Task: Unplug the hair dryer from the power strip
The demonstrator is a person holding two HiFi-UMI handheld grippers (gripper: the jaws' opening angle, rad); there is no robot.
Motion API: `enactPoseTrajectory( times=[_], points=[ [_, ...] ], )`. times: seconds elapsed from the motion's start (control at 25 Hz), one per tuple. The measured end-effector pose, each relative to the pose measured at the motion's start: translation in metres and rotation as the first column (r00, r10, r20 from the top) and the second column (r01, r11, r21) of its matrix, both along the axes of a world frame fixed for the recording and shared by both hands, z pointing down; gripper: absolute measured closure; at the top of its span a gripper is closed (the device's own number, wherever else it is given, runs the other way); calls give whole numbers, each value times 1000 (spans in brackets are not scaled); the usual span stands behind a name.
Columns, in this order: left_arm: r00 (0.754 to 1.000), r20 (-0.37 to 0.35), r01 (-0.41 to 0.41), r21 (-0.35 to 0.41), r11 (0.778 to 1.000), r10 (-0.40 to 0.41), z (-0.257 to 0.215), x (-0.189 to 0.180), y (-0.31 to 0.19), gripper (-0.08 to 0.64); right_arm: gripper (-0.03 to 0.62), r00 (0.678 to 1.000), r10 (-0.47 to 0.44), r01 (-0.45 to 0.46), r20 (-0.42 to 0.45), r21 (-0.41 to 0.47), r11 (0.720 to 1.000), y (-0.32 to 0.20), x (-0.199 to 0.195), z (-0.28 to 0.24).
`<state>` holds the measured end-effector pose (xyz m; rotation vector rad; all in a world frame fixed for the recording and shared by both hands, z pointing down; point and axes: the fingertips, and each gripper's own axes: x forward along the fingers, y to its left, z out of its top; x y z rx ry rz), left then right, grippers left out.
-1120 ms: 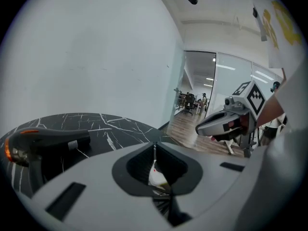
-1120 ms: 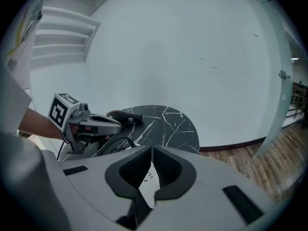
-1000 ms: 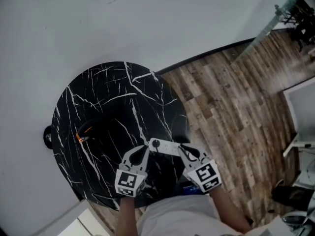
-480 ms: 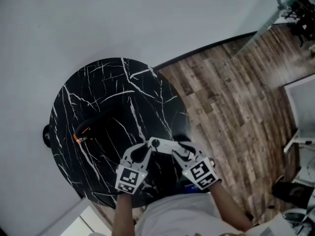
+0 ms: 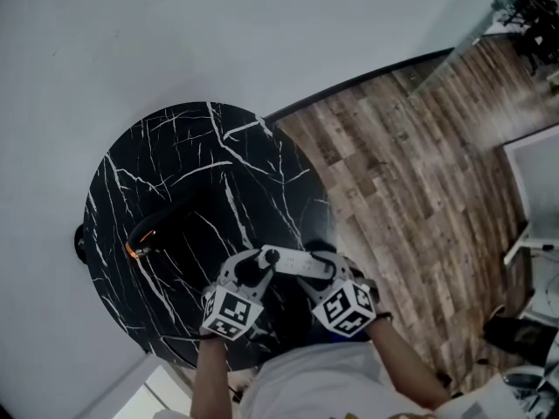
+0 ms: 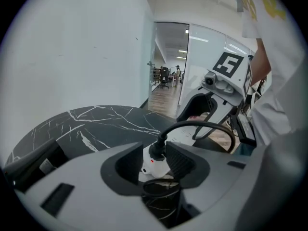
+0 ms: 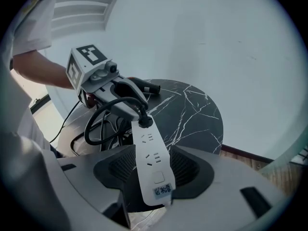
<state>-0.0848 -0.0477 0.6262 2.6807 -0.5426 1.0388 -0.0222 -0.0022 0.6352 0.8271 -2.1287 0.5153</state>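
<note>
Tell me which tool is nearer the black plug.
Left. The left tool straddles the plug; the right tool straddles the switch end of the power strip, away from the plug. Both tools' jaws have just been opening.

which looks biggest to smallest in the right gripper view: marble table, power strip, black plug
1. marble table
2. power strip, enlarged by lying right under the camera
3. black plug, farther off and clearly smallest

A round black marble tabletop with white veins spreads beneath and ahead of the left gripper. Brown wood-plank floor lies right of the right gripper, with a plain pale wall ahead.
</note>
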Motion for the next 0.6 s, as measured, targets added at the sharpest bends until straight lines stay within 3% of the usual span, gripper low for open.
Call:
enactPoseTrajectory(
  times=[0.28, 0.6],
  points=[
    [979, 104, -186, 105, 977, 175, 3, 1, -3, 430, 383, 998, -50, 50, -45, 7, 999, 0, -1, 8],
    [944, 165, -293, 22, 956, 286, 8, 8, -3, 430, 377, 994, -96, 96, -56, -8, 995, 1, -3, 9]
  ],
)
